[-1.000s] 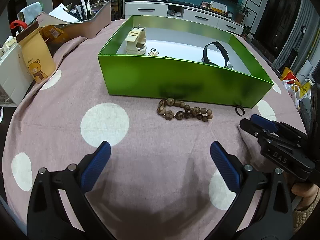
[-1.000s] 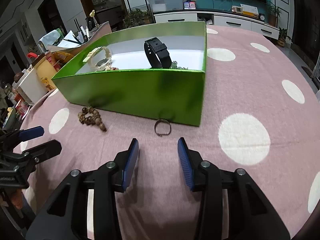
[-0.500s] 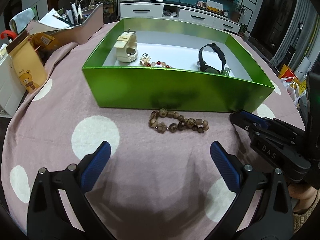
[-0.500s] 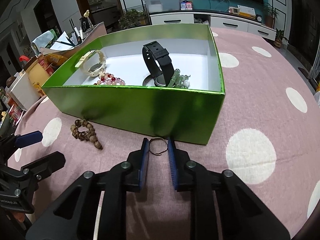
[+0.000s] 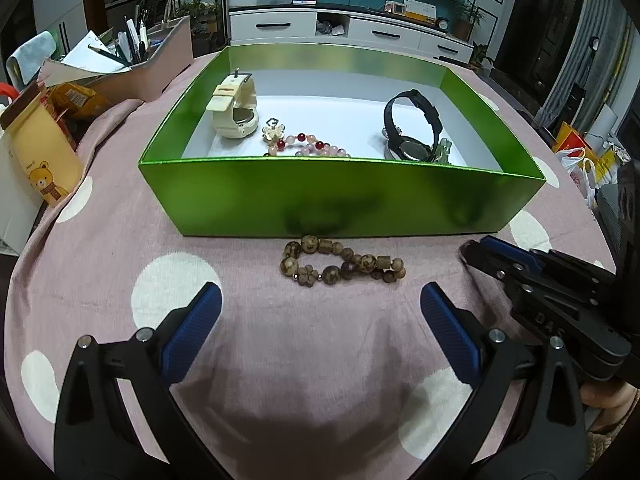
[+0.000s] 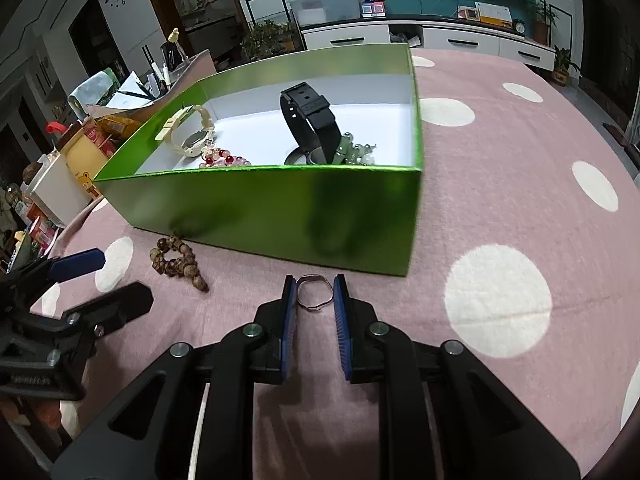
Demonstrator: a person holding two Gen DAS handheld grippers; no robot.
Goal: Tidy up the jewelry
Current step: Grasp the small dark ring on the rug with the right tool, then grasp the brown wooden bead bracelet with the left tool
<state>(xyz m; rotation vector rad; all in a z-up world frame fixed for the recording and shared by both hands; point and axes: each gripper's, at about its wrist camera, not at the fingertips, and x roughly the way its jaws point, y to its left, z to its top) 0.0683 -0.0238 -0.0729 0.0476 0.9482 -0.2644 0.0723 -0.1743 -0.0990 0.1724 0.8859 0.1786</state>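
A: How far along does the tidying look?

B: Mostly done, by the look of it. The green box [image 5: 340, 196] sits on the counter [image 6: 520, 200] and already holds a cream watch [image 5: 234, 110], a black watch [image 6: 310, 120], a pink and red bead bracelet [image 5: 308, 146] and a pale green bead piece [image 6: 354, 150]

A: What is left outside it?

B: Two pieces, both on the cloth just in front of the box's near wall. A wooden bead bracelet [image 5: 342, 266] lies to the left and a thin metal ring [image 6: 314, 292] to the right

A: And the tongs?

B: The right tongs [image 6: 314, 296] have just been closing and now stand around the ring, pads at its two sides; it looks pinched but not yet raised. The left tongs [image 5: 320, 320] stand wide apart, holding nothing, with the wooden beads just beyond them

A: What are the things made of?

B: The box has glossy green walls that mirror the beads, and a flat white floor. The wooden beads are mottled brown, some round, some barrel shaped, bunched in a loose loop. The ring is a slim wire band, slightly bent out of round. The black strap looks like matte rubber and stands arched. The cloth is dusty pink, finely woven, with big cream dots. The tong pads are ribbed blue rubber on black plastic arms
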